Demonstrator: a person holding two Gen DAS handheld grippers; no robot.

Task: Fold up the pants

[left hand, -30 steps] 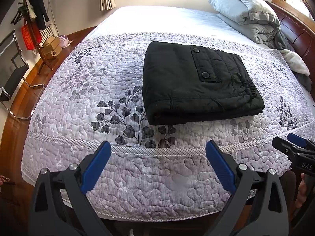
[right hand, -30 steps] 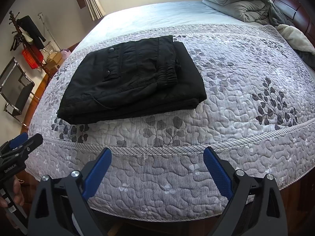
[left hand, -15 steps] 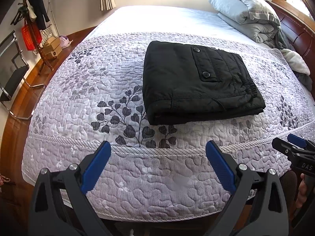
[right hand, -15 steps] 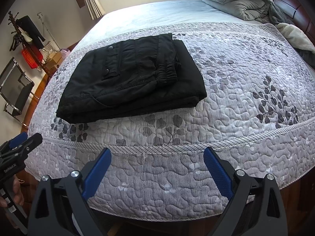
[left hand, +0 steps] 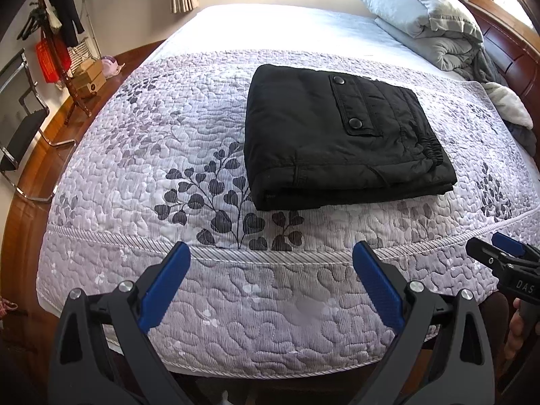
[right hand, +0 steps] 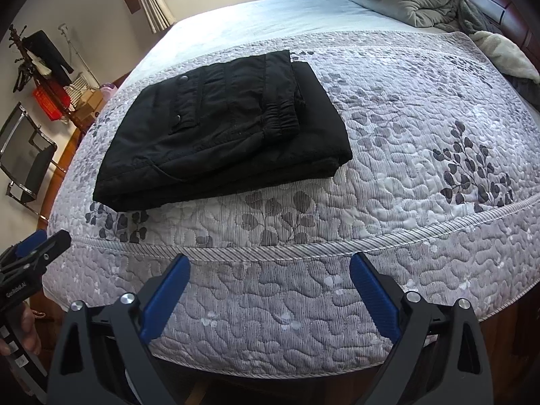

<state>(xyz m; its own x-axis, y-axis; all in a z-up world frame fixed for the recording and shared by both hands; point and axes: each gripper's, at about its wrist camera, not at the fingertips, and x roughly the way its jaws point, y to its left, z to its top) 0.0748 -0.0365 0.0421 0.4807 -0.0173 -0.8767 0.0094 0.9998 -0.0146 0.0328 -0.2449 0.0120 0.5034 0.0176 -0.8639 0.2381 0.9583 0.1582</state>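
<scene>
- A pair of black pants (left hand: 341, 138) lies folded into a thick, neat rectangle on a bed (left hand: 270, 27), resting on a pale lilac quilt (left hand: 141, 155) printed with dark leafy sprigs.
- The folded pants sit near the middle of the quilt, back from its corded front edge, with a pocket flap and two round snaps facing up.
- In the right wrist view the elastic waistband of the pants (right hand: 222, 128) lies on top of the stack, toward the bed's headboard side.
- The left gripper (left hand: 270, 281) hangs in the air in front of the bed's near edge, its two blue-padded fingers spread wide apart and holding nothing.
- The right gripper (right hand: 268, 287) hangs at the same edge, its blue-padded fingers also spread wide apart and empty.
- Neither gripper touches the pants or the quilt; both are well apart from the folded stack.
- Each camera catches the other gripper at its frame edge, with part of a hand (right hand: 23, 334) around the handle.
- A grey folded duvet (left hand: 435, 30) is piled at the far right of the bed.
- A coat rack (left hand: 57, 30) with dark clothes stands by the left wall, beside a black chair (left hand: 20, 128) on the wooden floor.
</scene>
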